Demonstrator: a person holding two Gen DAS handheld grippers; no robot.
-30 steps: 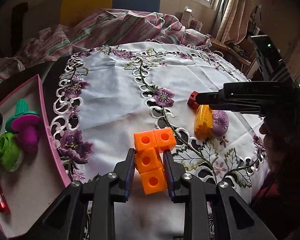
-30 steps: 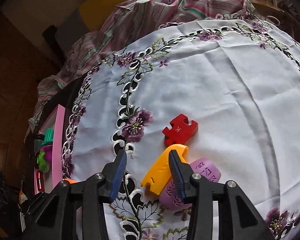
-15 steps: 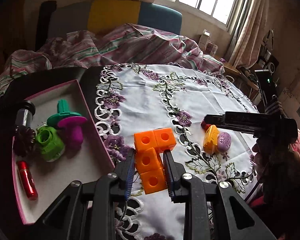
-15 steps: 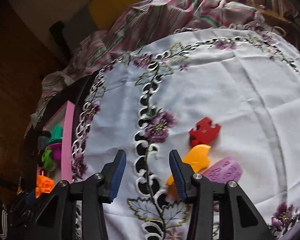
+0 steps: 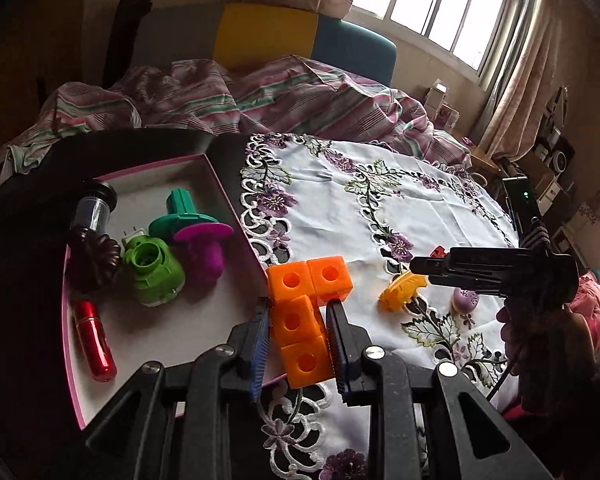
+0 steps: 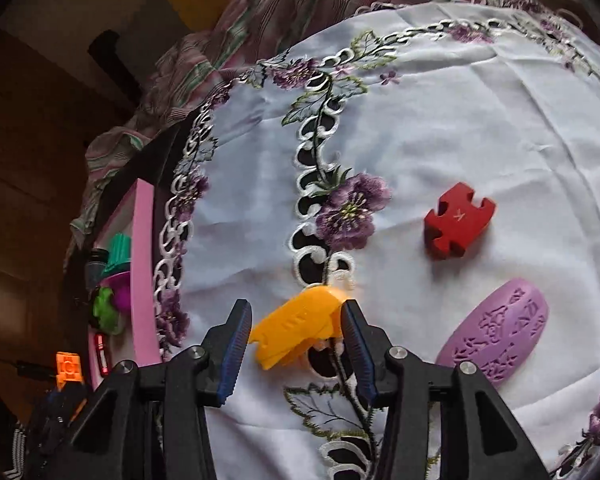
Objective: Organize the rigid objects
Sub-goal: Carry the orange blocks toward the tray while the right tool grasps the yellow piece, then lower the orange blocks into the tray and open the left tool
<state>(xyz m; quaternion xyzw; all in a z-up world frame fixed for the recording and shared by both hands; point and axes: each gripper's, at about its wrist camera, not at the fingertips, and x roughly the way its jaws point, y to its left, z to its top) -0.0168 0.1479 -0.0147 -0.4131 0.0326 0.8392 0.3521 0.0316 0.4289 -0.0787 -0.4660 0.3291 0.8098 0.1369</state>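
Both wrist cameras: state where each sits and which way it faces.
Left wrist: rides behind the left tongs, shut on the orange plastic cube cluster, facing the pink-rimmed tray; the right tongs show.
Right wrist: behind the right tongs, straddling the yellow plastic piece on the embroidered white tablecloth.
Shared: tray, yellow piece, cubes.

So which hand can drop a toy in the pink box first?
The left. Its tool already grips the orange blocks right at the pink box edge. The right tool only straddles the yellow piece on the cloth, farther away.
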